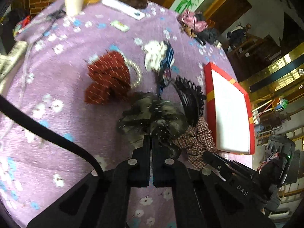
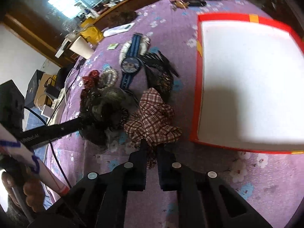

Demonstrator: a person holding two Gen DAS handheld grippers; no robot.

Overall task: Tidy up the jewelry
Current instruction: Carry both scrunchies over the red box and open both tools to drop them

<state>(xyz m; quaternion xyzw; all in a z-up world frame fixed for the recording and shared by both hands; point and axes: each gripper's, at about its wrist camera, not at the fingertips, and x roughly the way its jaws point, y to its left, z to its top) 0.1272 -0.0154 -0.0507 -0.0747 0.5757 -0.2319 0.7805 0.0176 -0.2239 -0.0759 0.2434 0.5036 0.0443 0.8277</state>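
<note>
- The left gripper (image 1: 151,138) has its 2 jaws pressed together on the near edge of a dark grey-green scrunchie (image 1: 152,114), which lies on the purple floral tablecloth (image 1: 66,114).
- The right gripper (image 2: 151,145) is clamped on the near edge of a plaid scrunchie (image 2: 153,117); checked fabric shows in the narrow slot between its 2 fingers.
- The 2 scrunchies lie touching each other, the plaid one nearer the red-rimmed tray (image 2: 198,76), whose white inside holds nothing that can be seen.
- In the left wrist view, the right gripper's fingers reach in from the lower right to the plaid scrunchie (image 1: 197,140).
- Beyond the grey-green scrunchie lie a dark red scrunchie (image 1: 108,79) with a pearl bracelet (image 1: 137,72) beside it, a blue-strapped watch (image 2: 131,64), a black comb-like hair clip (image 1: 190,93) and a white scrunchie (image 1: 154,54).
- The hair clip lies just beside the tray's rim, with the watch near it.
- Both views are smeared by blur.
</note>
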